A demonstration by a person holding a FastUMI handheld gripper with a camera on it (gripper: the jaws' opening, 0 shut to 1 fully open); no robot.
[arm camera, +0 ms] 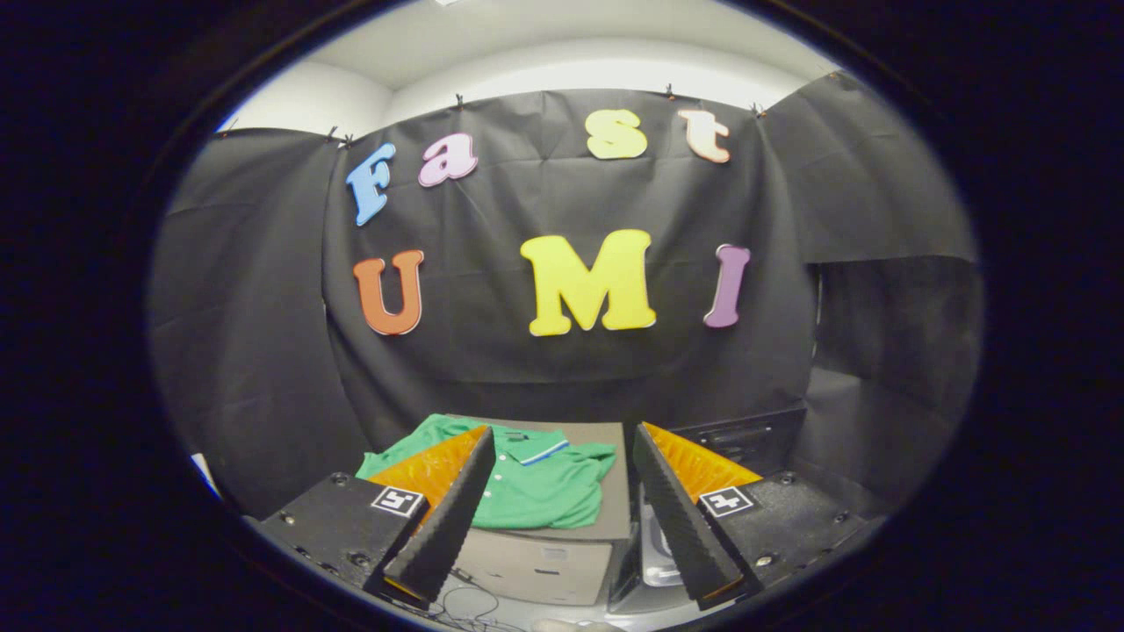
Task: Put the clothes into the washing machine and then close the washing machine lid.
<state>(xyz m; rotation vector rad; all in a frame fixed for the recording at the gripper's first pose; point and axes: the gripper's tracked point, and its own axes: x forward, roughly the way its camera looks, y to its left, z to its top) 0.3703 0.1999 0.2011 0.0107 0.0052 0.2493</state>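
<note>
Your gripper has its jaws spread and empty, and the green shirt lies straight ahead beyond them, folded on the box.

wall: black cloth hung by clips, beyond the fingers | above it: pale plain wall and ceiling, evenly lit | ahead, below: grey box-like stand | floor: thin cables

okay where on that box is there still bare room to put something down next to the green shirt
The green polo shirt covers most of the box top. Bare patches: a strip along the far edge behind the collar, and a band beside the shirt's sleeve, toward the dark washing machine. The open gripper hovers short of the box, fingers apart.
</note>
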